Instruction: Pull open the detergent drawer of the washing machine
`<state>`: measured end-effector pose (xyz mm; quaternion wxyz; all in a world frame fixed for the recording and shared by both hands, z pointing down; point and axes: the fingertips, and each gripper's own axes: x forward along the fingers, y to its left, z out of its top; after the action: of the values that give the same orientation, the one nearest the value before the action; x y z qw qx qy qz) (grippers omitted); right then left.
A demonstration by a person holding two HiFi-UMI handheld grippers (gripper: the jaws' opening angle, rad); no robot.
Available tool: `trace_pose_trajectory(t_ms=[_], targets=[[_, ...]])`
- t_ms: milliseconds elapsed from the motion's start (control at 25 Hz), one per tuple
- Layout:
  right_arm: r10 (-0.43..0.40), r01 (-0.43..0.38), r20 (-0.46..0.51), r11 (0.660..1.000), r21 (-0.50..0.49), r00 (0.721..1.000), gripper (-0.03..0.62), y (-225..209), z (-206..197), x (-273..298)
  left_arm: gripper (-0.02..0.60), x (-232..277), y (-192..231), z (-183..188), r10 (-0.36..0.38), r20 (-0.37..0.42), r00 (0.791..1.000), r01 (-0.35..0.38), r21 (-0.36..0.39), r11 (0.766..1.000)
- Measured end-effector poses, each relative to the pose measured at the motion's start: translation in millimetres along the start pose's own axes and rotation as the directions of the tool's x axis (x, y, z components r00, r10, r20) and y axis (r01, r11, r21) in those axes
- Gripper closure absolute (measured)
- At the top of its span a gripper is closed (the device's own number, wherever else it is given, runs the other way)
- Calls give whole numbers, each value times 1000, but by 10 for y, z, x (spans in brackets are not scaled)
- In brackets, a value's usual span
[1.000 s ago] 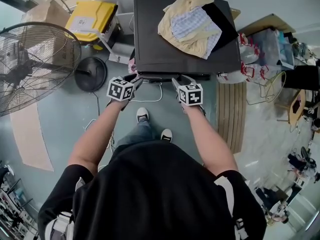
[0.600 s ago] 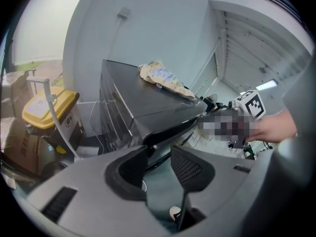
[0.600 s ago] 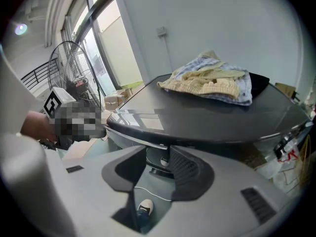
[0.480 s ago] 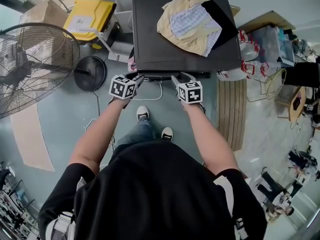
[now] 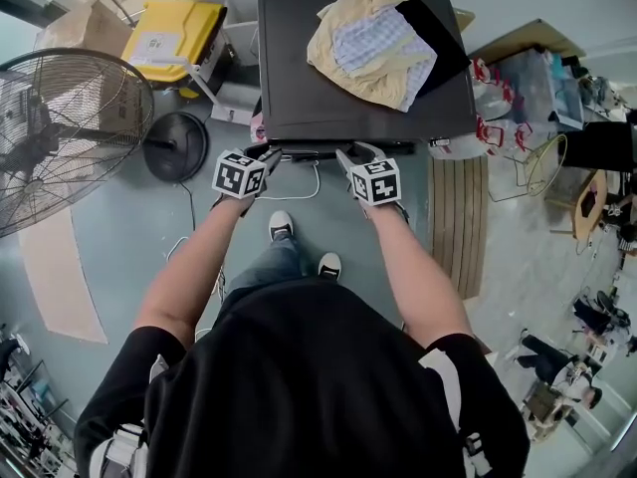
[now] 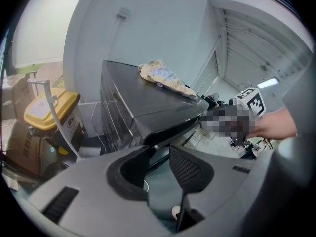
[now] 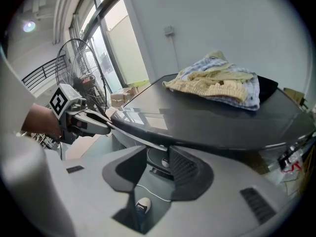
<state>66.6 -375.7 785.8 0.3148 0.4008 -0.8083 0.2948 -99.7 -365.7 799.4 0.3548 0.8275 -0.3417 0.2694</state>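
The dark washing machine stands straight ahead, with a heap of clothes on its lid. Both grippers are at its front top edge, and the lid's overhang hides the drawer front from the head view. My left gripper is at the front left corner. Its jaws are closing, and the machine's dark front lip lies at their tips with a gap still showing. My right gripper hangs open just under the front edge, with only the panel and the floor between its jaws.
A big floor fan and a yellow bin stand to the left. On the right lie a wooden slatted board and crates. A white cable and the person's shoes are below the grippers.
Both grippers have stayed at the machine's front edge. Only the head view has shifted a little.
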Motion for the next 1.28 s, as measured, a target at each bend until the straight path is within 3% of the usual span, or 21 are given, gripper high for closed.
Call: trace_pose_trajectory(t_ms=[440, 1280], targets=[[93, -97, -57, 993, -71, 994, 488, -5, -22, -10, 462, -11, -4, -12, 8, -27, 1000, -8, 19, 1000], [164, -166, -83, 986, -23, 983, 492, 177, -390, -313, 460, -197, -354, -344, 8, -74, 997, -11, -43, 999]])
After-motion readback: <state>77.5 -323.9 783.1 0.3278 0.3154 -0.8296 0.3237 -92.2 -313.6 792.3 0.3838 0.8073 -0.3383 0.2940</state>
